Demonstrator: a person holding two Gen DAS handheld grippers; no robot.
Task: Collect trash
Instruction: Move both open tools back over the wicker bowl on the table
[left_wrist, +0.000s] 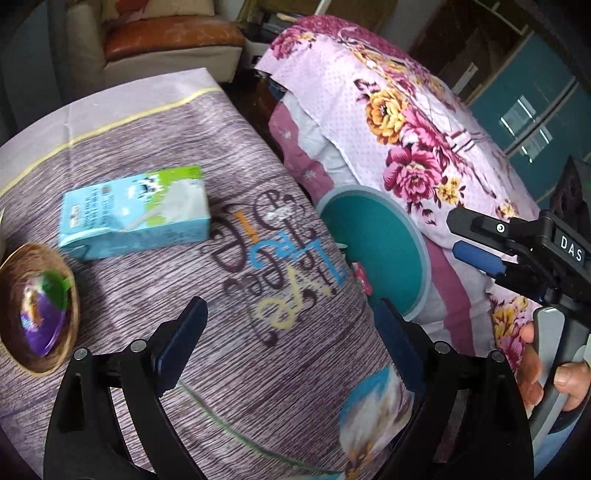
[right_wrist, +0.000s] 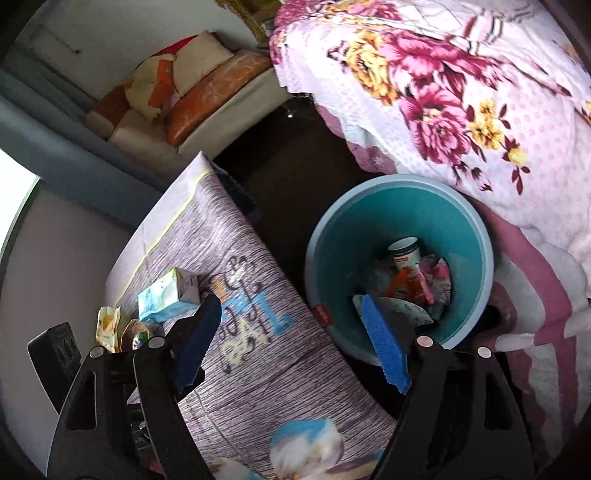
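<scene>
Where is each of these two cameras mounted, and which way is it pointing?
Left wrist: rides the left gripper, facing the table and milk carton; its open fingers, the right gripper and a hand show.
Right wrist: rides the right gripper, tilted down at the bin; its open fingers show.
Shared: table, carton, bin, flowered blanket.
</scene>
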